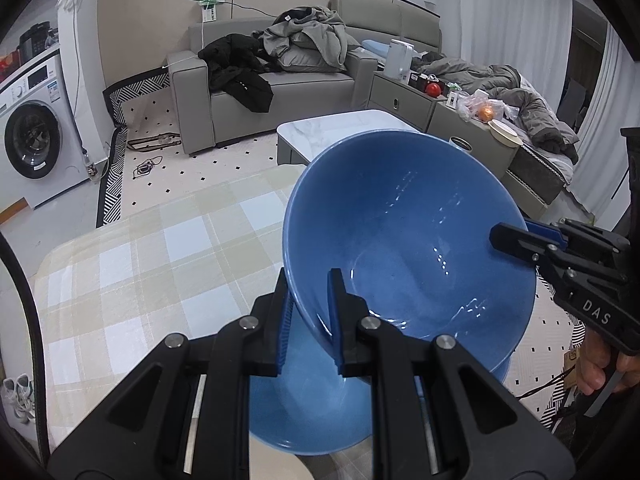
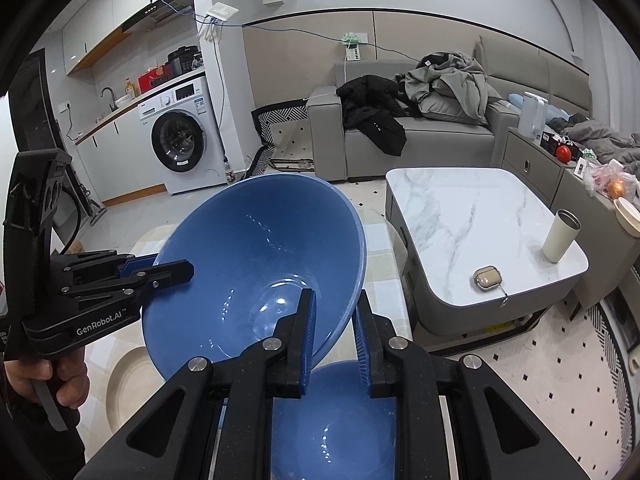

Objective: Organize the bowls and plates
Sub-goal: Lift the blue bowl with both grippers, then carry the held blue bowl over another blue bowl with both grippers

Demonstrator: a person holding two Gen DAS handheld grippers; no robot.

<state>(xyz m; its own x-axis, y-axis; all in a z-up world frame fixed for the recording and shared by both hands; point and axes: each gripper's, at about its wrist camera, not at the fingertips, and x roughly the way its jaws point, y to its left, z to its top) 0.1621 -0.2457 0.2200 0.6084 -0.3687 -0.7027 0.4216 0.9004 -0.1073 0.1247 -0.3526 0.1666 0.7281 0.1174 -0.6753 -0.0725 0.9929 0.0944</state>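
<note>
Midway: both grippers, left [image 1: 308, 316] at 6 o'clock and right [image 2: 334, 328], fingers clamped on the tilted bowl's [image 1: 408, 232] rim, hold it over a second bowl [image 2: 336, 420]; nesting remains.

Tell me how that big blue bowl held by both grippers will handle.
The blue bowl looks glazed and glossy, so probably slippery at the rim where the left gripper and right gripper pinch it. It holds its shape: stiff, likely ceramic, so breakable if dropped. Being wide and tilted, it may swing.
</note>
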